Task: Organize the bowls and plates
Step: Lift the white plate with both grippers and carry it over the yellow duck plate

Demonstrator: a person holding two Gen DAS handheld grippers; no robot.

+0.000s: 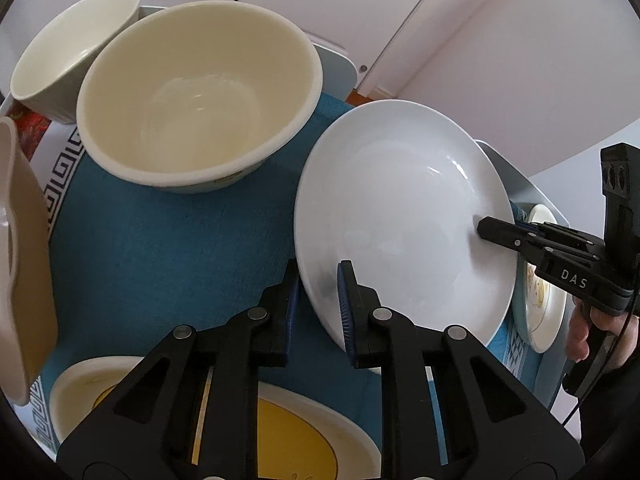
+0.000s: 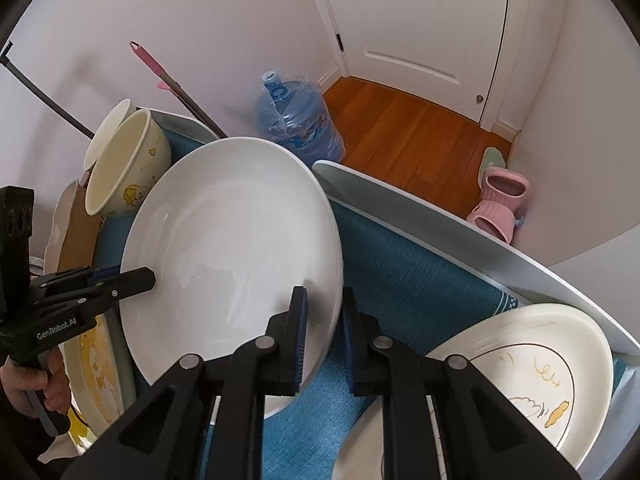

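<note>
**A:** Where is the white plate point(image 1: 404, 216) right now?

**B:** Over the blue cloth point(image 1: 168, 248), between the two claws. The left gripper point(image 1: 318, 308) is clenched on its near-left rim, one pad above and one below. The right gripper point(image 2: 324, 336) is clenched on the opposite rim, at the plate's right edge.

**A:** So what could go wrong?

**B:** Both grips look thin, only on the rim of a smooth glazed plate. If one hand rises faster than the other, I'd judge the plate could tilt and slide out of the pads.

**A:** And around it?

**B:** It is crowded. The big cream bowl point(image 1: 200, 96) sits just beside the plate on its far left, with a smaller bowl point(image 1: 68, 48) behind. A yellow-centred plate point(image 1: 296, 432) lies near, under the left gripper, and a cartoon plate point(image 2: 532, 376) lies to the right. A swing either way could knock the rim against one of them.

**A:** Beyond that?

**B:** The table edge point(image 2: 460, 220) is close on the far right, with the wooden floor point(image 2: 420, 128) below; a drop there would likely break the plate.
</note>
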